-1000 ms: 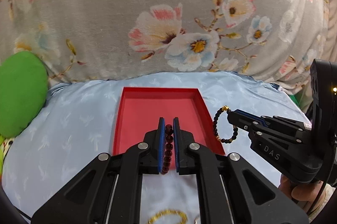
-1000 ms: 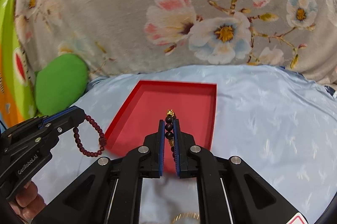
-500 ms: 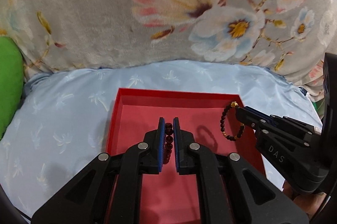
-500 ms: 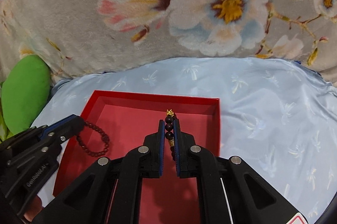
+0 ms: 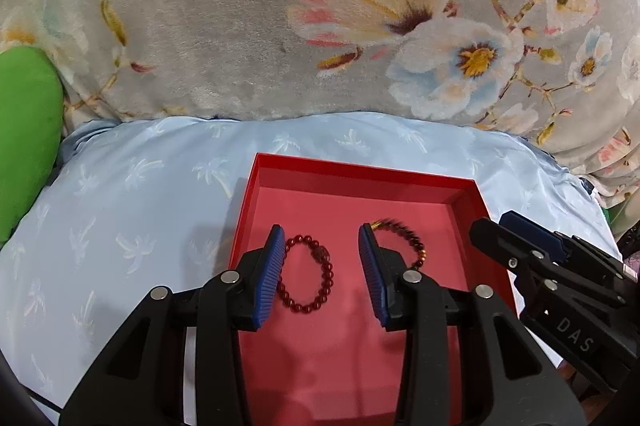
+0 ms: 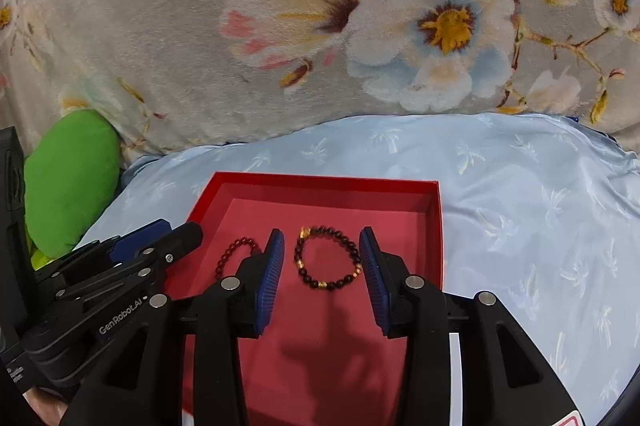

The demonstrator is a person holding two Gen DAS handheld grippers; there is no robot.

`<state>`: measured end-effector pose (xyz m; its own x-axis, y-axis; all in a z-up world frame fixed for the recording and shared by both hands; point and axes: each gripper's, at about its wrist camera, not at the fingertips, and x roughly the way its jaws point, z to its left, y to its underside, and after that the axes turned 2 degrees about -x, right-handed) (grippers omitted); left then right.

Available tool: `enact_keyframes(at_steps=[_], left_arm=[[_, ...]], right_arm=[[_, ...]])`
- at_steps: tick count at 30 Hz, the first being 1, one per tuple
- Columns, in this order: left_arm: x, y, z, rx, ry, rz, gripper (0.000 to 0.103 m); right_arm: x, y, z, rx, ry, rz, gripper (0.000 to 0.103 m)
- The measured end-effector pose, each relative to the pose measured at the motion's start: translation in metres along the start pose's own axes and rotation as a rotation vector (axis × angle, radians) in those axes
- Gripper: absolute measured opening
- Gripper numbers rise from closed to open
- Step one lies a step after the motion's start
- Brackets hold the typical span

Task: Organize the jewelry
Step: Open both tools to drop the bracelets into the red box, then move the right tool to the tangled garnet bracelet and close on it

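A red tray [image 5: 360, 172] [image 6: 320, 182] lies on the light blue cloth. A dark red bead bracelet [image 5: 308, 276] lies on the tray floor between the fingers of my open left gripper [image 5: 322, 274]; part of it shows in the right wrist view [image 6: 234, 254]. A dark bead bracelet with gold beads [image 6: 328, 258] lies on the tray floor between the fingers of my open right gripper [image 6: 322, 274]; in the left wrist view it [image 5: 404, 234] is partly hidden behind my right finger. Both grippers hover just above the tray, side by side.
A light blue cloth [image 5: 140, 206] [image 6: 540, 206] covers the surface around the tray. A grey floral blanket [image 5: 320, 6] rises behind it. A green cushion [image 5: 24, 138] [image 6: 68, 178] sits at the far left.
Both grippers opened and let their bracelets drop onto the tray floor. Before, each was shut on its bracelet above the tray.
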<state>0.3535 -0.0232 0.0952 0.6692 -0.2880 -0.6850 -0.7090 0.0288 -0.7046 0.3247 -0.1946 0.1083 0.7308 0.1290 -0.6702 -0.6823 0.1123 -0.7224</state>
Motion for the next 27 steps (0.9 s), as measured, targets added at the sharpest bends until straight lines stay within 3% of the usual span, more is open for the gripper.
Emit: enact_keyframes(at_steps=[2,11,18,27], left_arm=[[-0.009,0.005,0.000,0.002,-0.006,-0.010,0.044],[-0.067,0.046,-0.006,0.034,0.002,-0.023,0.045],[-0.114,0.112,-0.014,0.073,0.019,0.010,0.045],[-0.170,0.212,-0.029,0.072,0.117,0.116,0.045]], right_arm=[[-0.011,0.007,0.003,-0.001,-0.012,-0.007,0.039],[-0.071,0.053,0.023,-0.032,-0.033,-0.031,0.043],[-0.126,0.119,0.030,-0.006,-0.067,-0.024,0.046],[-0.189,0.210,0.032,0.014,-0.083,0.030,0.050]])
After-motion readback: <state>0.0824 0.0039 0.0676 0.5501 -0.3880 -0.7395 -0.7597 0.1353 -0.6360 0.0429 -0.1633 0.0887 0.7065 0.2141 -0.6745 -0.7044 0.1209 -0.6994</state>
